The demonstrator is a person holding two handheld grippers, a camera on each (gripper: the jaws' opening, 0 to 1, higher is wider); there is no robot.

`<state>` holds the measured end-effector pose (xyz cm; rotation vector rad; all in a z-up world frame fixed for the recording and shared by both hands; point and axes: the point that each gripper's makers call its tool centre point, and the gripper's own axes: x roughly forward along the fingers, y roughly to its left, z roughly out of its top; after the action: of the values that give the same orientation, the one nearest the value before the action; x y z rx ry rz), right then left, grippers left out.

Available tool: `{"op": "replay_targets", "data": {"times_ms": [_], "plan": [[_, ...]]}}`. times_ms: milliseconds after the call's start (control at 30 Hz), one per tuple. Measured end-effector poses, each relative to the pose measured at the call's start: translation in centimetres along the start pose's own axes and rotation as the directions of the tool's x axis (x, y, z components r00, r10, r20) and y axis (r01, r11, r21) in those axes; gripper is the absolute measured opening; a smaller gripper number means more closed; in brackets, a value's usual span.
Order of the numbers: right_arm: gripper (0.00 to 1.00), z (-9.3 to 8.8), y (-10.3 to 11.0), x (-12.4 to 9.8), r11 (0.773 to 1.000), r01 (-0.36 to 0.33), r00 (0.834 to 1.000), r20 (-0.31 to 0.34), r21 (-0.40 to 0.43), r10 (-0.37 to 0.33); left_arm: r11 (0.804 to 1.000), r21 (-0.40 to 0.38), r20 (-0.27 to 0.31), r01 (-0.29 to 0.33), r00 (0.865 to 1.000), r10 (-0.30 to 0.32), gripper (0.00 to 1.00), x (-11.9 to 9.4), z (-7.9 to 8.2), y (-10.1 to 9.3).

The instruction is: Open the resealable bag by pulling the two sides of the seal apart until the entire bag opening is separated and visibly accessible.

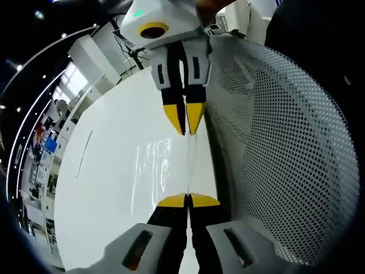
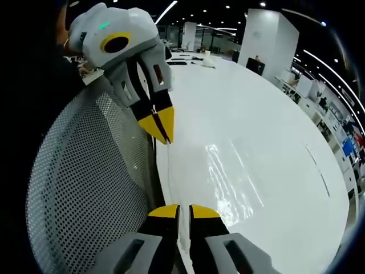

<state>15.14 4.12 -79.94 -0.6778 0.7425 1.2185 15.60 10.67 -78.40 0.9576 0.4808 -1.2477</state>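
The left gripper (image 1: 187,199), yellow-tipped jaws pressed together, is clamped on one edge of the clear, thin plastic resealable bag (image 1: 154,171); the opposite edge is pinched by the right gripper (image 1: 185,121). The bag is stretched taut between them over the glossy white table (image 1: 108,171), beside a perforated mesh chair back (image 1: 285,142). The film is judged light, limp and slippery, so the stiffer seal strip is best gripped.

Bag (image 1: 165,165) stretched between left gripper (image 1: 187,200) and right gripper (image 1: 185,121), above table (image 1: 108,171)

Glossy white table (image 2: 268,131), perforated mesh chair back (image 1: 285,142), ceiling light strips (image 2: 165,11) overhead.
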Motion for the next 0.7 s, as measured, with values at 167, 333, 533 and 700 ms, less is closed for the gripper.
{"op": "replay_targets", "data": {"times_ms": [167, 333, 533, 700], "plan": [[0.02, 0.3, 0.0, 0.4, 1.000, 0.000, 1.000, 0.000, -0.007, 0.000, 1.000, 0.005, 0.007, -0.006, 1.000, 0.006, 0.00, -0.1, 0.2, 0.2], [0.02, 0.6, -0.1, 1.0, 1.000, 0.005, 1.000, 0.004, -0.011, -0.005, 1.000, 0.000, 0.019, -0.011, 1.000, 0.011, 0.00, -0.2, 0.6, 0.4], [0.00, 1.0, -0.3, 1.1, 1.000, 0.009, 1.000, 0.011, -0.021, -0.009, 1.000, 0.010, 0.014, -0.019, 1.000, 0.018, 0.00, -0.3, 0.5, 0.6], [0.00, 1.2, -0.6, 0.9, 0.999, 0.019, 1.000, 0.007, -0.036, -0.018, 1.000, -0.004, 0.028, -0.031, 0.999, 0.031, 0.00, -0.3, 0.6, 0.8]]}}
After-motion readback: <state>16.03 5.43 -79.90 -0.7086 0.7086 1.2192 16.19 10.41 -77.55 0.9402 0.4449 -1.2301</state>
